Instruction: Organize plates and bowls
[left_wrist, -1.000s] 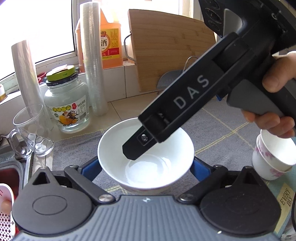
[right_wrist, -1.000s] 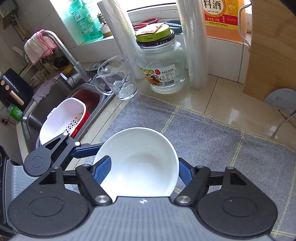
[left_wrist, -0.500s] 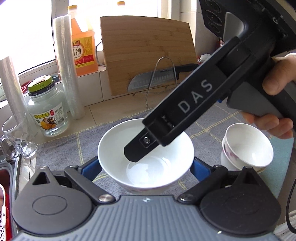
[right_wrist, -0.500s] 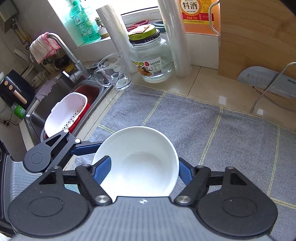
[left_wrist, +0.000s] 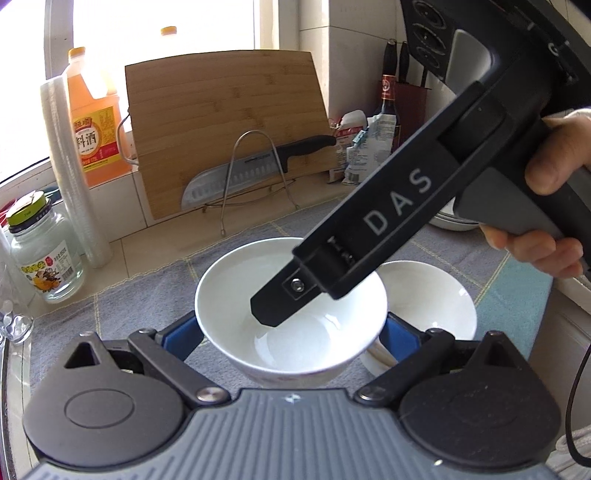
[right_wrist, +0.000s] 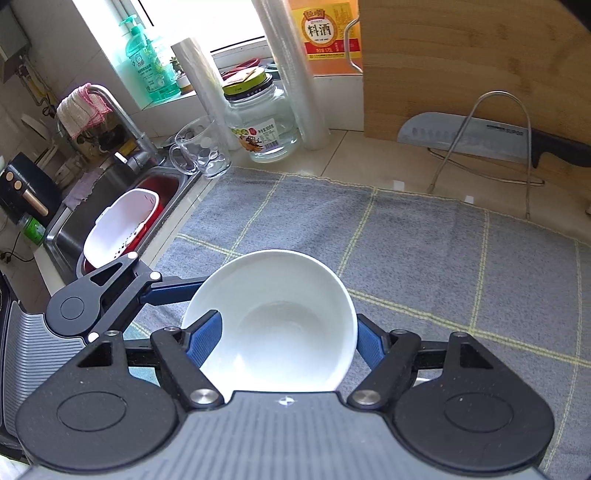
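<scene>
Left wrist view: both my grippers hold one round white ceramic bowl (left_wrist: 295, 314).
My left gripper (left_wrist: 291, 332) fingers clamp its sides; my right gripper (right_wrist: 288, 338) pinches its rim, second white bowl (left_wrist: 436, 299) at 3 o'clock.

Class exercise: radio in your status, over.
Left gripper and right gripper both shut on white bowl. Second bowl just right of it. Nothing blocking.

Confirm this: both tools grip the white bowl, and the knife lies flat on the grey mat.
Not quite. Both tools, left and right, grip the white bowl, but the knife rests on a wire rack against the cutting board, off the grey mat; see the right wrist view.
</scene>
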